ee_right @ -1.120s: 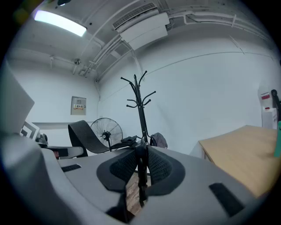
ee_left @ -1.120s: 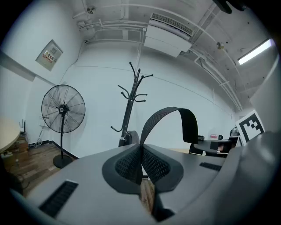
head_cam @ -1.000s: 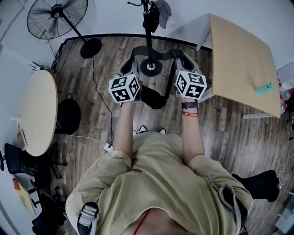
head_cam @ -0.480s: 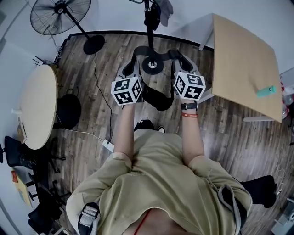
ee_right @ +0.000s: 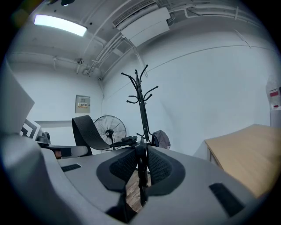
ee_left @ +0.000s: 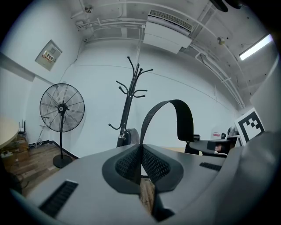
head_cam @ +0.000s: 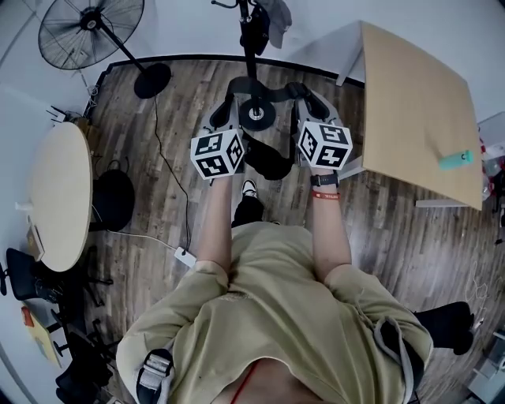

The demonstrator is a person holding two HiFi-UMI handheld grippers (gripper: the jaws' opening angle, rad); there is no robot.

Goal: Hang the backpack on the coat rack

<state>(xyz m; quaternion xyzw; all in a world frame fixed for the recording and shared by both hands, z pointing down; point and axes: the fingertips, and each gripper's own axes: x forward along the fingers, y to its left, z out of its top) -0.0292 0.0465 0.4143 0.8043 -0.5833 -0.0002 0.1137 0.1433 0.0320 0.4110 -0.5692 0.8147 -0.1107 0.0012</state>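
Observation:
A black backpack (head_cam: 268, 162) hangs by its black top strap (head_cam: 268, 88) between my two grippers, just in front of the coat rack's round base (head_cam: 256, 114). The black coat rack (ee_left: 129, 101) stands upright ahead with bare upper hooks. My left gripper (head_cam: 227, 102) is shut on the strap's left end, and the strap loop (ee_left: 175, 114) arches above its jaws. My right gripper (head_cam: 308, 95) is shut on the right end. Its jaws have just eased slightly wider, with the strap (ee_right: 141, 165) still pinched between them.
A grey cap (ee_right: 161, 139) and a dark item hang low on the rack. A standing fan (head_cam: 91, 24) is at the back left and a round table (head_cam: 59, 193) at the left. A wooden table (head_cam: 418, 102) is close on the right. A cable (head_cam: 170, 166) runs across the wood floor.
The person has put one foot forward. Both grippers, with the backpack slung between them, have moved a little toward the rack. Both grips look the same.

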